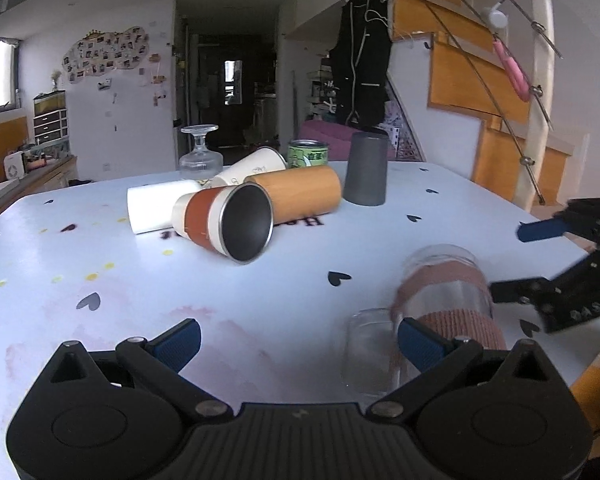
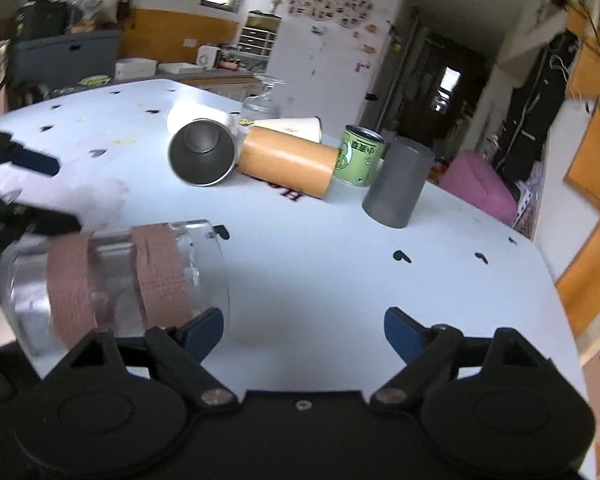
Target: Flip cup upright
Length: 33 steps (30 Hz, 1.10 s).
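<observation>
My left gripper [image 1: 298, 342] is low over the white table [image 1: 260, 300], jaws spread wide, nothing between them. The glass cup [image 1: 440, 308] with two pink knit bands lies on its side at about 4 o'clock in the left wrist view, blurred; my left gripper's right fingertip [image 1: 418, 340] overlaps it, contact unclear. My right gripper [image 1: 540, 256] comes in from 3 o'clock, fingers parted on either side of the cup's far end, not gripping that I can tell.

In the right wrist view the right gripper [image 2: 304, 330] is wide open, empty, and tilted down at the table. The cup [image 2: 116, 276] sits at 8 o'clock, beside my left fingertip [image 2: 204, 328]. My left gripper [image 2: 28, 192] shows at 9 o'clock.

Cluster at 12 o'clock: steel-lined cup [image 1: 226, 222], bamboo tumbler [image 1: 296, 192], grey cup [image 1: 366, 168] mouth down, green can [image 1: 308, 154], stemmed glass [image 1: 200, 152] inverted.
</observation>
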Each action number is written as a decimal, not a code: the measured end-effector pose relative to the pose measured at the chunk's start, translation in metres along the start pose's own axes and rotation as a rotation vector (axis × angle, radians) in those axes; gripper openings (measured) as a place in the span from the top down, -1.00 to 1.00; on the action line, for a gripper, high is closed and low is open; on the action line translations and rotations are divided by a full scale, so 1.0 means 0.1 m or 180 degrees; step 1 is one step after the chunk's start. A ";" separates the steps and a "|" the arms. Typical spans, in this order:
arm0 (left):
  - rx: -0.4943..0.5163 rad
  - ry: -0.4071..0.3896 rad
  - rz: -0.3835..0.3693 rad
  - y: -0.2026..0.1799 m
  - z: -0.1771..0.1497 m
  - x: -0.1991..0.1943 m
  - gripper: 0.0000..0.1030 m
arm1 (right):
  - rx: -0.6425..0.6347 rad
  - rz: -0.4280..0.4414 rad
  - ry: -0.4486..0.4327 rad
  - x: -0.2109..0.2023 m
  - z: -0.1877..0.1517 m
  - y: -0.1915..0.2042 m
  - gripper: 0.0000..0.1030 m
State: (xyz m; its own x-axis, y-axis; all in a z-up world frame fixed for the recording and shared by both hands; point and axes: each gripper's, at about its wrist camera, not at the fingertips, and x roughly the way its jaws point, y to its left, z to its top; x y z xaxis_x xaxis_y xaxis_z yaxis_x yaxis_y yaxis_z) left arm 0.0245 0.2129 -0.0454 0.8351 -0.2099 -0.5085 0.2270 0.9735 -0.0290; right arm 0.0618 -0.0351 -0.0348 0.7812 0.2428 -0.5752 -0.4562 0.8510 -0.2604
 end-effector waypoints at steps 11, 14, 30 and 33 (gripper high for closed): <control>-0.0329 0.0279 -0.0526 0.03 0.32 0.07 -0.88 | 0.0492 0.0046 -0.0129 0.03 -0.05 0.02 -0.68; -0.0588 0.0610 -0.0715 0.01 0.47 0.28 -0.66 | 0.0821 0.0044 -0.0185 -0.04 -0.17 -0.04 -0.68; -0.0130 0.1380 -0.0806 -0.54 0.74 0.92 -0.64 | 0.1471 0.0270 -0.0423 -0.25 -0.51 -0.15 -0.68; -0.0177 0.1477 -0.0813 -0.50 0.68 0.98 -0.60 | 0.1478 0.0295 -0.0422 -0.24 -0.51 -0.14 -0.68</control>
State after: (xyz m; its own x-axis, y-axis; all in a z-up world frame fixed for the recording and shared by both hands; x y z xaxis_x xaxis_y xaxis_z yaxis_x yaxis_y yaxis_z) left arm 0.1296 0.1376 -0.0350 0.4445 -0.3906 -0.8061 0.3567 0.9027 -0.2407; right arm 0.0276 -0.0772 -0.0570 0.8075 0.3589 -0.4681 -0.3117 0.9334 0.1779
